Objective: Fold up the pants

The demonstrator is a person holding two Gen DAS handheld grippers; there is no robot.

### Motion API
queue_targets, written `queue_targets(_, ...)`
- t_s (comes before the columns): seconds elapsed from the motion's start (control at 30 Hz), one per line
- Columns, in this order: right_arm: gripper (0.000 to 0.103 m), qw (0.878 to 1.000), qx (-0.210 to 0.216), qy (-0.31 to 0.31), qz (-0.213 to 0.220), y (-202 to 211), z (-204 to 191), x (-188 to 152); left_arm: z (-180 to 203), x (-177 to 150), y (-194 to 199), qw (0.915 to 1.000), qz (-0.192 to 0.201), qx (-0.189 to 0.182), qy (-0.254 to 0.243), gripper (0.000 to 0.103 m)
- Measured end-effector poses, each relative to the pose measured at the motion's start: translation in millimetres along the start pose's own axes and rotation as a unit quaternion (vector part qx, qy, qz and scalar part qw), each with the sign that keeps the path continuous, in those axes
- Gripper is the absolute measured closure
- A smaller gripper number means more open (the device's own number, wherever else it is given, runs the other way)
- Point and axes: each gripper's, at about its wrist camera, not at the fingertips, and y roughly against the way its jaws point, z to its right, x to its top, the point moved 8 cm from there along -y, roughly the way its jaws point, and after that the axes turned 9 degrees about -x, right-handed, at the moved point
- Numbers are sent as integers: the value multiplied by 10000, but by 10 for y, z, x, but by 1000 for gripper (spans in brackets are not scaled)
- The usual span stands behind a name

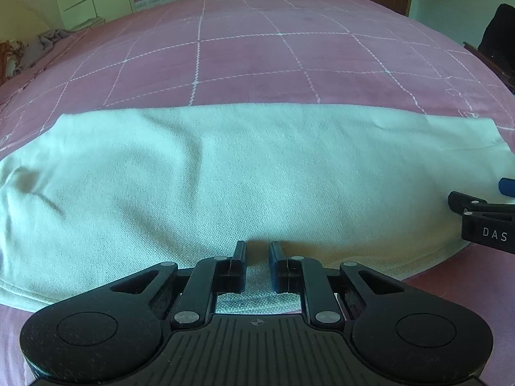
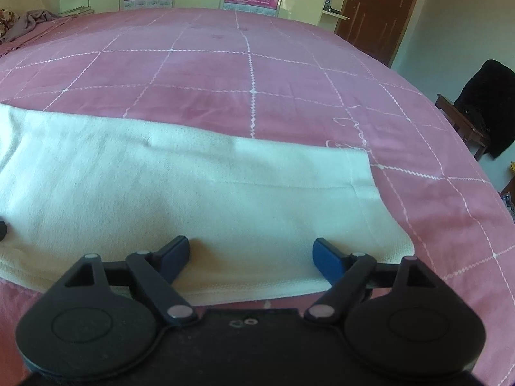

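Note:
White pants (image 1: 244, 173) lie folded lengthwise in a long band across the pink bed; they also show in the right wrist view (image 2: 199, 193), with the leg hems at the right end (image 2: 370, 186). My left gripper (image 1: 257, 251) sits low over the near edge of the pants, its fingers a narrow gap apart with cloth showing between them, nothing pinched. My right gripper (image 2: 251, 251) is wide open over the near edge close to the hem end, empty. Part of it shows at the right edge of the left wrist view (image 1: 482, 215).
The pink quilted bedspread (image 1: 257, 58) with white stitched squares stretches far behind the pants. A grey crumpled cloth (image 1: 48, 41) lies at the far left. A dark chair (image 2: 482, 103) stands right of the bed, with a brown door (image 2: 379, 6) behind.

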Motion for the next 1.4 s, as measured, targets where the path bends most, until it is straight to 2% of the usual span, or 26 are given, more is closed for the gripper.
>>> queue_targets(0.13, 18, 9999, -77, -72, 49, 4, -8, -15, -3, -4, 4, 10000, 19, -3, -46, 88)
queue_targets(0.5, 18, 9998, 58, -168, -5, 143, 88, -58, 18, -17, 3, 9999, 79, 23, -130, 88)
queue_targets(0.63, 24, 9982, 151, -575, -53, 228, 313, -45, 67, 27, 30, 9996, 26, 118, -254, 88)
queue_targets(0.77, 34, 9938, 248, -1056, -241, 216, 579, -37, 53, 110, 78, 9996, 147, -177, 179, 88)
queue_targets(0.83, 36, 9899, 322, -1344, -327, 199, 683, -39, 80, 100, 50, 9994, 105, -247, 210, 88)
queue_targets(0.93, 40, 9815, 455, -1799, -480, 184, 788, -40, 130, 43, 8, 9997, 106, -185, -73, 88)
queue_targets(1.0, 33, 9778, 347, -2013, -460, 233, 882, -57, 140, 28, -20, 9996, 105, -189, -178, 88)
queue_targets(1.07, 30, 9740, 243, -2208, -447, 261, 1010, -107, 138, 39, -40, 9997, 95, -186, -126, 88)
queue_targets(1.17, 30, 9633, 436, -2549, -722, 135, 1098, -199, 146, 44, -53, 9998, 103, -153, -91, 88)
queue_targets(1.27, 32, 9452, 824, -3060, -784, 21, 1083, -215, 134, 37, -53, 9997, 112, -211, -114, 88)
queue_targets(1.33, 37, 9447, 828, -3079, -770, -64, 1021, -177, 126, 46, -60, 9997, 70, -232, -97, 88)
queue_targets(1.4, 51, 9463, 783, -3046, -749, -122, 963, -138, 134, 53, -73, 9997, 40, -201, -98, 88)
